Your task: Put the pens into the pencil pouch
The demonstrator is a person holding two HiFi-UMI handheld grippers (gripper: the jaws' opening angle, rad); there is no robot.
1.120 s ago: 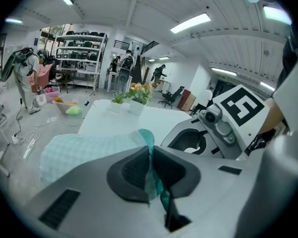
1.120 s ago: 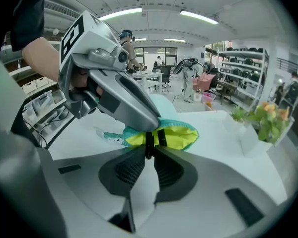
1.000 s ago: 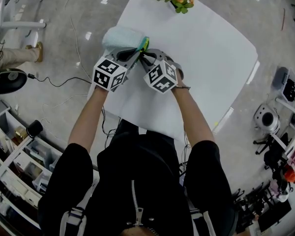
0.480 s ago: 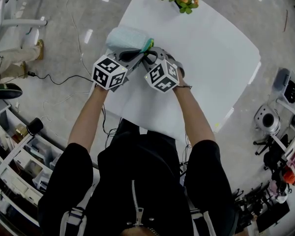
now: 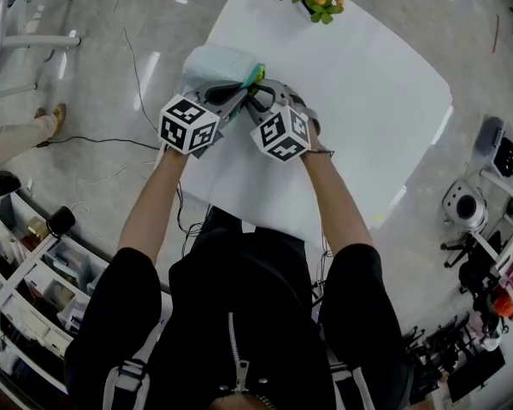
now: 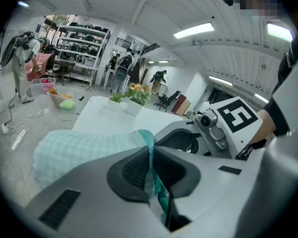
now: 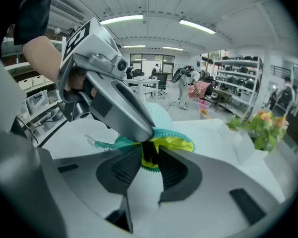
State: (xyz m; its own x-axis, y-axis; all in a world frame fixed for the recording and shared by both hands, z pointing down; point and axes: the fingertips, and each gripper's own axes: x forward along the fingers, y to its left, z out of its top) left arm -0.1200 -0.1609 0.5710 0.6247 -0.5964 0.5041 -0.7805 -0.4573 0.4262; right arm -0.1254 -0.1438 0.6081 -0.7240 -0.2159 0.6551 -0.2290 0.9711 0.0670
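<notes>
Crosswise lies the pencil pouch (image 5: 215,65) — mouth rightward.

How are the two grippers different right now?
The left gripper is pinched shut; the right gripper's jaws stand apart, having just been opening. The left gripper holds the pouch's teal edge; the right gripper has a dark slim thing by the yellow lining between its jaws. Both are at the pouch's mouth.
</notes>
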